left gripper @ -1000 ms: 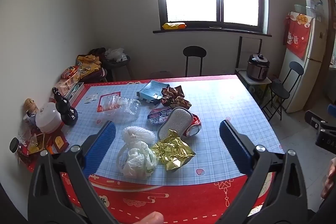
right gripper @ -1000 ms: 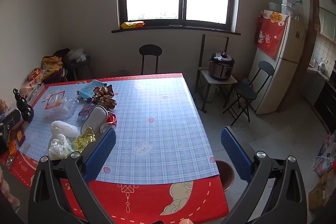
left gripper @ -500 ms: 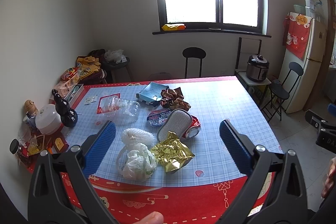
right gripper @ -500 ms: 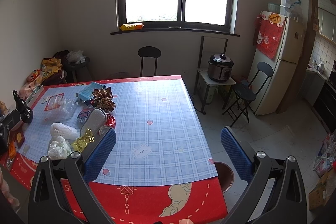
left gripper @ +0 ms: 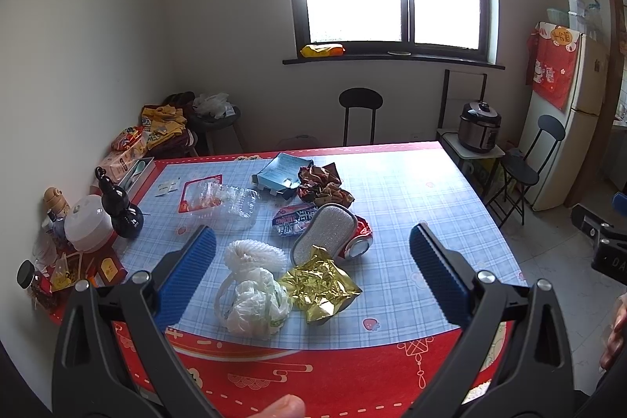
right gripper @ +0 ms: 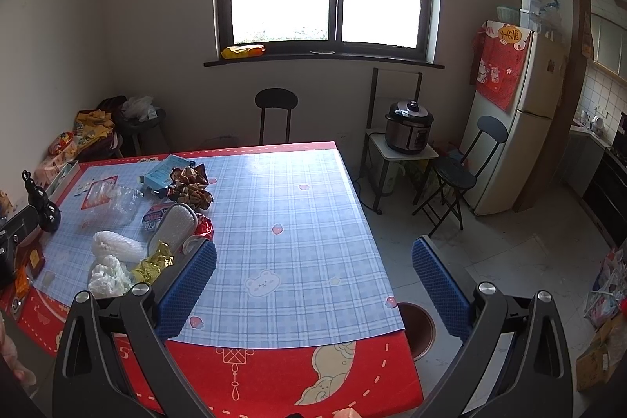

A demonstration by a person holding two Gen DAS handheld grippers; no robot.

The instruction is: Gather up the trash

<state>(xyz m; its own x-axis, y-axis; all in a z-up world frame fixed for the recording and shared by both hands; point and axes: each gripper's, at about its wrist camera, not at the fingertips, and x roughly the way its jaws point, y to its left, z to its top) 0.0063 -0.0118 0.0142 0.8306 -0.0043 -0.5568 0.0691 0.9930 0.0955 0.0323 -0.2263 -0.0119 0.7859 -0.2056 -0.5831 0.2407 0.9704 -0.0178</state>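
Observation:
Trash lies in a cluster on the table's left half: a white plastic bag [left gripper: 254,304], a white foam net [left gripper: 254,255], a gold foil wrapper [left gripper: 319,285], a grey scrubber pad [left gripper: 325,232] on a crushed red can [left gripper: 358,241], a clear plastic container [left gripper: 227,200], brown wrappers [left gripper: 323,183] and a blue box [left gripper: 282,173]. My left gripper [left gripper: 311,257] is open and empty, held above the table's near edge facing the pile. My right gripper [right gripper: 313,269] is open and empty, over the table's right front; the pile [right gripper: 156,222] is to its left.
The table [right gripper: 282,206] has a blue plaid cover with red borders. A black gourd bottle [left gripper: 121,210] and a white lidded pot [left gripper: 86,222] stand at the left edge. A brown bin [right gripper: 417,330] sits on the floor by the table's right corner. Chairs, a rice cooker [right gripper: 409,126] and a fridge stand beyond.
Both grippers have drifted slightly back and up from the table; both stay open and empty. The trash has not moved.

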